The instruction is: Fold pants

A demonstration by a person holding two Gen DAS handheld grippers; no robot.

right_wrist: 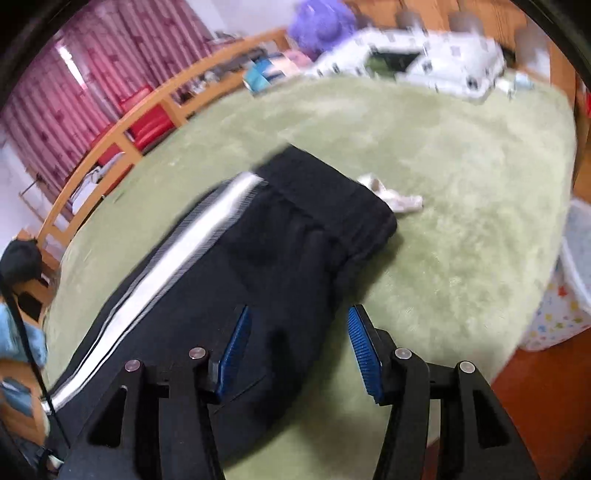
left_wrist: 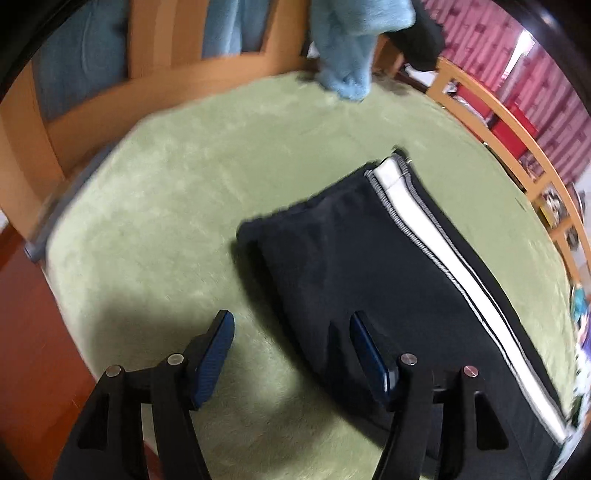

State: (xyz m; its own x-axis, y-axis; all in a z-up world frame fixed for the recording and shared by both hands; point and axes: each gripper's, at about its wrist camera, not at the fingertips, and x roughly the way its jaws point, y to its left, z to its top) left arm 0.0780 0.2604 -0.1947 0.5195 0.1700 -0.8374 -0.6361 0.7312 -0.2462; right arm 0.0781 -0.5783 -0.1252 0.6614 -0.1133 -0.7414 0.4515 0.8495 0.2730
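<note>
A fuzzy pale-green blanket [left_wrist: 177, 206] covers the bed that fills both views, framed by a light wooden bed rail [left_wrist: 495, 122] with a dark-red wooden floor [left_wrist: 26, 332] below and pink patterned curtains [right_wrist: 110, 66] behind. The black pants [left_wrist: 354, 266] lie flat on the blanket as a folded strip, a white side stripe [left_wrist: 436, 243] edged in grey stitching running along one long edge; the gathered waistband [right_wrist: 332, 195] shows in the right wrist view, toward the middle of the bed. The left gripper [left_wrist: 291, 325] hangs above the near end of the pants with its jaws spread wide, one blue pad over green blanket and the other over black cloth, gripping nothing. The right gripper [right_wrist: 299, 328] is likewise spread wide and empty, one finger over the pants and the other over the blanket beside their edge. Just past the waistband a small white crumpled cloth [right_wrist: 399, 197] lies on the blanket. A light-blue fleecy garment [left_wrist: 351, 44] hangs over the footboard at the far edge, with a dark item beside it. At the other end of the bed sit a white patterned bundle [right_wrist: 424, 55], blurred, and a purple plush [right_wrist: 317, 26]. A red box [right_wrist: 151, 122] stands beyond the rail.
</note>
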